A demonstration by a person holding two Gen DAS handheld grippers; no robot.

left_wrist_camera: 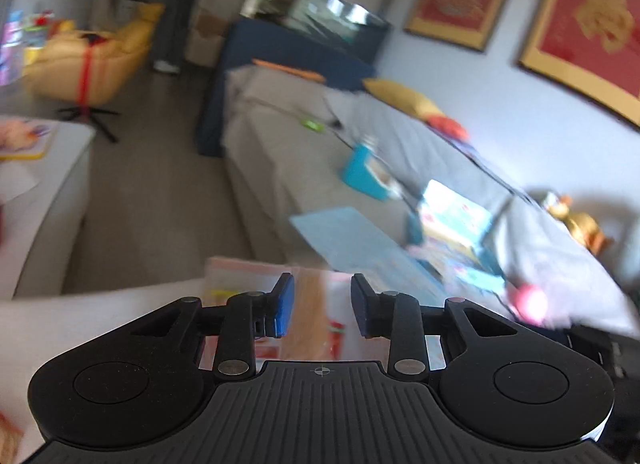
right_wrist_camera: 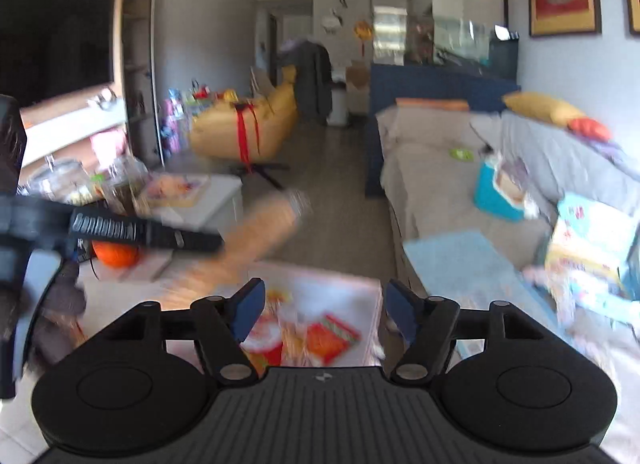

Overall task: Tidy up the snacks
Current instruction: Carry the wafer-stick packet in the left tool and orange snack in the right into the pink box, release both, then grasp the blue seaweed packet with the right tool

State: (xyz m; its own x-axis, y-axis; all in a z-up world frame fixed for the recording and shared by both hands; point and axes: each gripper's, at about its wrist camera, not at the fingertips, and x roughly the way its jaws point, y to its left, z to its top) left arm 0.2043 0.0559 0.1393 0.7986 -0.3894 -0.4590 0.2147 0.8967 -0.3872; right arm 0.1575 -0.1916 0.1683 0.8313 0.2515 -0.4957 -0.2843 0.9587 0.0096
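Right wrist view: the right claw [right_wrist_camera: 324,310] is shown spread wide with nothing between its blue pads, above a white printed tray [right_wrist_camera: 340,292] lying at the near edge of the pale tabletop [right_wrist_camera: 224,192], where an orange-red foil snack packet [right_wrist_camera: 330,338] rests flat. A long tan tube-shaped snack pack [right_wrist_camera: 260,236], blurred, is seen held out over the tray from the left claw [left_wrist_camera: 322,310]; in the left wrist view that claw's pads stand narrowly parted about a tan strip, though contact cannot be told through the blur. The packets are judged light, crinkly and slippery, their contents easily crushed, so a gentle pinch at a sealed edge or across the tube's middle is advised. A grey-covered sofa [right_wrist_camera: 432,168] strewn with cartons lies beyond.
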